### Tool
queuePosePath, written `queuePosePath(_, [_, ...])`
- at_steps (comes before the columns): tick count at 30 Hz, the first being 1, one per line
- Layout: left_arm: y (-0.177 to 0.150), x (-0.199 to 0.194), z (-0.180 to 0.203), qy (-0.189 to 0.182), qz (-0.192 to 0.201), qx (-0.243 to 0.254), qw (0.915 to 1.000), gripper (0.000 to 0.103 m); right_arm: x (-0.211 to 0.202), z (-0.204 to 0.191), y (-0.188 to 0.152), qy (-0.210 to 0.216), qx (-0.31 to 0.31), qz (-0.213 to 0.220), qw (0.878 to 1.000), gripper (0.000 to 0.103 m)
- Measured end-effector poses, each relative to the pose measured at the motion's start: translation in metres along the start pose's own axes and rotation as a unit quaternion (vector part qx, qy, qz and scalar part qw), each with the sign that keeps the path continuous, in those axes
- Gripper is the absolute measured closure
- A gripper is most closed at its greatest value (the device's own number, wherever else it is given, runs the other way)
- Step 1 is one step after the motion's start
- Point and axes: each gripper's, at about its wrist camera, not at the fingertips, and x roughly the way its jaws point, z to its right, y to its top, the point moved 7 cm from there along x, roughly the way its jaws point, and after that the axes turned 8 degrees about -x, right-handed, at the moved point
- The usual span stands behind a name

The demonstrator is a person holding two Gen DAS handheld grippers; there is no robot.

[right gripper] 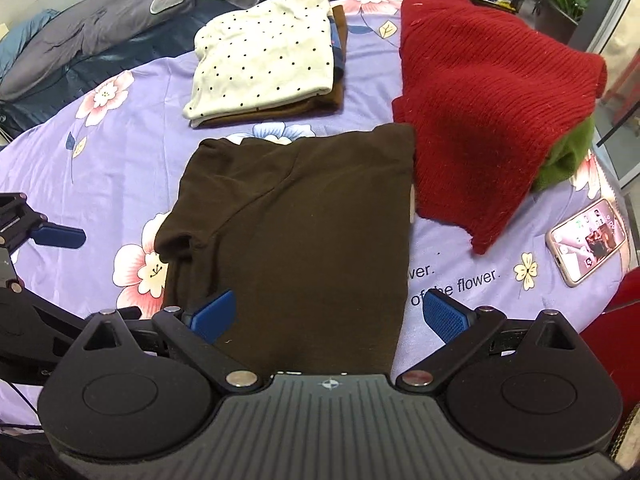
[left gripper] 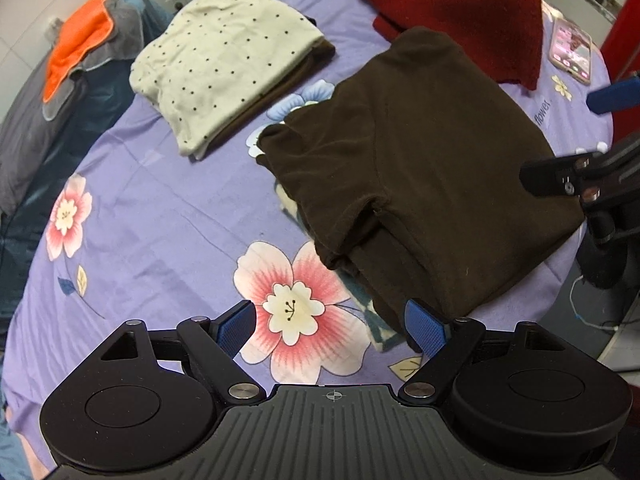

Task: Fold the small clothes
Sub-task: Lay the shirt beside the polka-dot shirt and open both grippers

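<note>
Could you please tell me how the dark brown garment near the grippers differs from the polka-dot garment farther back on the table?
The dark brown garment is plain; the polka-dot garment is cream with black dots. The brown one lies alone on the floral cloth, while the dotted one tops a stack of other folded pieces. The brown one has a sleeve sticking out at its left edge; the dotted one is a tidier rectangle. Both lie folded flat, and neither is gripped.

I see matt brown cloth shirt [right gripper: 304, 216], coarse ribbed red knit sweater [right gripper: 488, 92], smooth printed cotton sheet [left gripper: 160, 208], glossy phone [right gripper: 588, 240].
</note>
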Motion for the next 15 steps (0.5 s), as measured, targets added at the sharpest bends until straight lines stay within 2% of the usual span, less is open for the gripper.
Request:
queuePosePath(8, [0.0023, 0.0008, 0.0004, 0.0, 0.003, -0.008, 1.0, 0.0, 0.0016, -0.0018, 0.0009, 0.007, 0.01, -0.003, 1.0, 0.003])
queuePosePath(12, [0.0052, -0.0047, 0.0021, 0.003, 0.031, -0.001, 0.9995, 0.0, 0.0033, -0.0022, 0.0007, 0.005, 0.009, -0.007, 1.0, 0.003])
queuePosePath(15, [0.005, -0.0026, 0.002, 0.005, 0.02, -0.004, 0.9998, 0.0, 0.0037, -0.0021, 0.0, 0.005, 0.01, -0.007, 1.0, 0.003])
